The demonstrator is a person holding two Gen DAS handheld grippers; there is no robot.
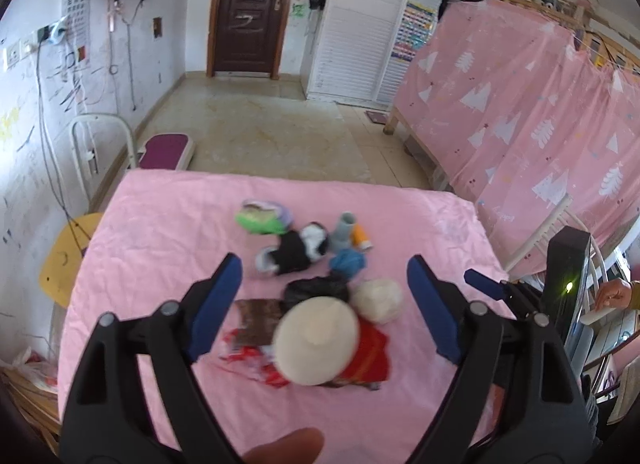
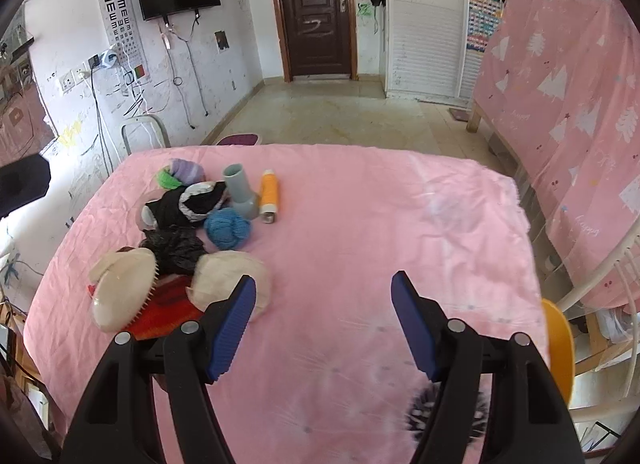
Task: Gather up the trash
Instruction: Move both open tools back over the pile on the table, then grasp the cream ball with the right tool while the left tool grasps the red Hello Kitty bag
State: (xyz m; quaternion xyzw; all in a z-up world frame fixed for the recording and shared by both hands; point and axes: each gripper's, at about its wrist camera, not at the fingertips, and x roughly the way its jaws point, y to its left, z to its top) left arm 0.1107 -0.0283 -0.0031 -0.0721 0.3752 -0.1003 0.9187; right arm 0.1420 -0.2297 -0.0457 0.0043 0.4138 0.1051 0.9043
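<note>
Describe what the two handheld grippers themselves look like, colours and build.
Both match. The left gripper and right gripper each have two black plastic arms with triangular cut-outs and silver round pivot bolts. Each finger ends in a blue ribbed pad. No cables or markings show. A bare fingertip shows at the bottom edge of the left view.

Left gripper (image 1: 324, 300) arms: black plastic, silver pivot screws.
Left gripper pads (image 1: 218, 304): blue, ribbed.
Right gripper (image 2: 324, 320): black arms, blue ribbed pads, silver screws.
Fingertip (image 1: 286, 446): bare skin.
</note>
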